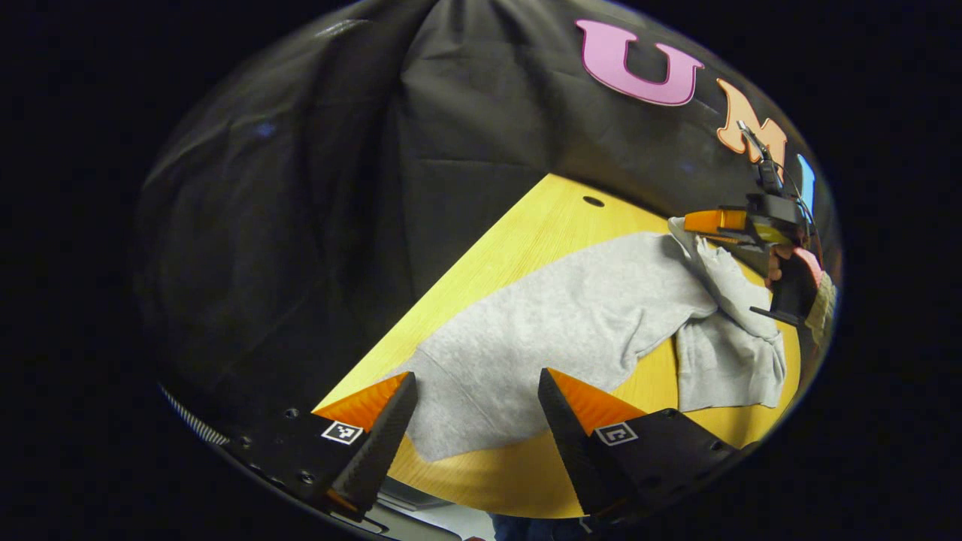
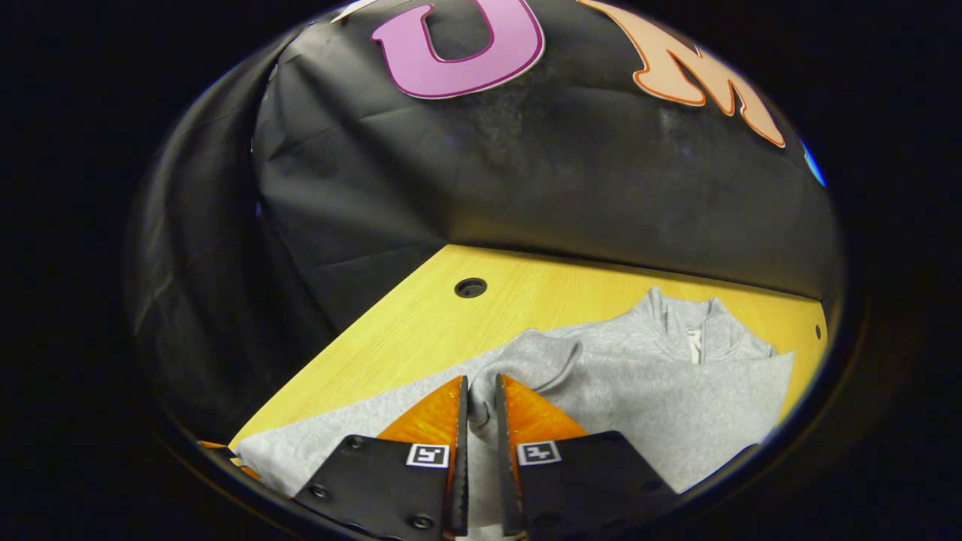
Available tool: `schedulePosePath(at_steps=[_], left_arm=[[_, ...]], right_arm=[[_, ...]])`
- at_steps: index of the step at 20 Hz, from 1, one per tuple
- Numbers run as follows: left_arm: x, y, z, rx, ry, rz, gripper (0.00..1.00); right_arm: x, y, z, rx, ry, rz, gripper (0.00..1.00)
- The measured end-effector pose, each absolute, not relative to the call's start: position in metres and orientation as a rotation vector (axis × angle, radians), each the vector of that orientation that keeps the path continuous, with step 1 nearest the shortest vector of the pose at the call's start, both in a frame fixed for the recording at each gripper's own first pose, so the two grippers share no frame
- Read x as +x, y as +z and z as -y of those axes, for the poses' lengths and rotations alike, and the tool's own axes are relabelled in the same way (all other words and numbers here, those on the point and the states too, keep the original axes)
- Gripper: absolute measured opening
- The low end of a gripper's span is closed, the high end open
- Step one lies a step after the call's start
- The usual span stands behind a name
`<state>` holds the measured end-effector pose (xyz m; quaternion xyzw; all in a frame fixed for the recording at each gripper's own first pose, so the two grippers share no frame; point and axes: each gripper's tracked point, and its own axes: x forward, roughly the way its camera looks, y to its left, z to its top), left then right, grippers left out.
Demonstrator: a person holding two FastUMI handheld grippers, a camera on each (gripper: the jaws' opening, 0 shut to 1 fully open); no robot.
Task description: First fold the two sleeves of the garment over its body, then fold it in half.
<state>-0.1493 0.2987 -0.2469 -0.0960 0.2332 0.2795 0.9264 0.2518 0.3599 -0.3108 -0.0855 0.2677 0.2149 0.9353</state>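
A light grey sweatshirt (image 1: 571, 323) lies flat on the yellow wooden table (image 1: 541, 225). In the left gripper view my left gripper (image 1: 477, 379) hovers open over the garment's near hem, with nothing between its fingers. Farther off at the right, the right gripper (image 1: 695, 225), held by a hand, lifts one sleeve (image 1: 721, 278) off the table. In the right gripper view my right gripper (image 2: 481, 379) is shut on the grey sleeve's cuff (image 2: 526, 357). It holds the cuff above the sweatshirt's body (image 2: 661, 406). The zip collar (image 2: 691, 330) lies beyond.
The booth's black cloth wall (image 1: 451, 135) rises behind the table on the far and left sides. A round cable hole (image 2: 470, 287) sits in the tabletop near the back edge. Bare wood shows left of the garment (image 2: 391, 338).
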Motion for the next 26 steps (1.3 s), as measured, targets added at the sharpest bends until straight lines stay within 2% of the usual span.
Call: schedulePosePath(at_steps=[1,3,6,7,8,9,10,11,14,15,16,18,20,25,26], left_arm=[[-0.15,-0.252,-0.3,-0.199,0.58,-0.489,0.96],[-0.151,-0.259,-0.301,-0.181,0.594,-0.509,0.95],[-0.152,-0.264,-0.301,-0.135,0.598,-0.517,0.94],[-0.152,-0.263,-0.302,-0.119,0.601,-0.52,0.95],[-0.152,-0.262,-0.302,-0.09,0.603,-0.524,0.95],[-0.153,-0.262,-0.303,-0.079,0.605,-0.514,0.95],[-0.153,-0.26,-0.303,-0.091,0.614,-0.502,0.94],[-0.152,-0.259,-0.303,-0.098,0.626,-0.492,0.93],[-0.153,-0.259,-0.306,-0.094,0.626,-0.482,0.83],[-0.154,-0.259,-0.307,-0.096,0.625,-0.478,0.75],[-0.153,-0.258,-0.308,-0.097,0.626,-0.472,0.74],[-0.148,-0.259,-0.306,-0.088,0.601,-0.468,0.51],[-0.143,-0.26,-0.303,-0.086,0.583,-0.47,0.34],[-0.139,-0.261,-0.299,-0.071,0.542,-0.504,0.11],[-0.138,-0.26,-0.299,-0.069,0.546,-0.509,0.09]], right_arm=[[0.248,-0.309,-0.361,-0.181,0.447,-0.547,0.17],[0.244,-0.307,-0.364,-0.202,0.472,-0.542,0.31],[0.234,-0.305,-0.363,-0.21,0.485,-0.551,0.91],[0.231,-0.301,-0.366,-0.196,0.49,-0.544,0.97],[0.227,-0.294,-0.366,-0.19,0.496,-0.531,0.92],[0.223,-0.287,-0.363,-0.192,0.499,-0.518,0.97],[0.22,-0.279,-0.361,-0.197,0.503,-0.504,0.94],[0.216,-0.273,-0.36,-0.203,0.51,-0.494,0.98],[0.202,-0.251,-0.346,-0.229,0.517,-0.461,0.98],[0.198,-0.244,-0.34,-0.234,0.516,-0.449,0.95],[0.191,-0.235,-0.331,-0.236,0.512,-0.437,0.98],[0.178,-0.219,-0.311,-0.245,0.497,-0.42,0.98],[0.171,-0.209,-0.291,-0.252,0.473,-0.41,0.98],[0.152,-0.191,-0.241,-0.256,0.396,-0.392,0.95],[0.148,-0.186,-0.232,-0.252,0.383,-0.389,0.95]])
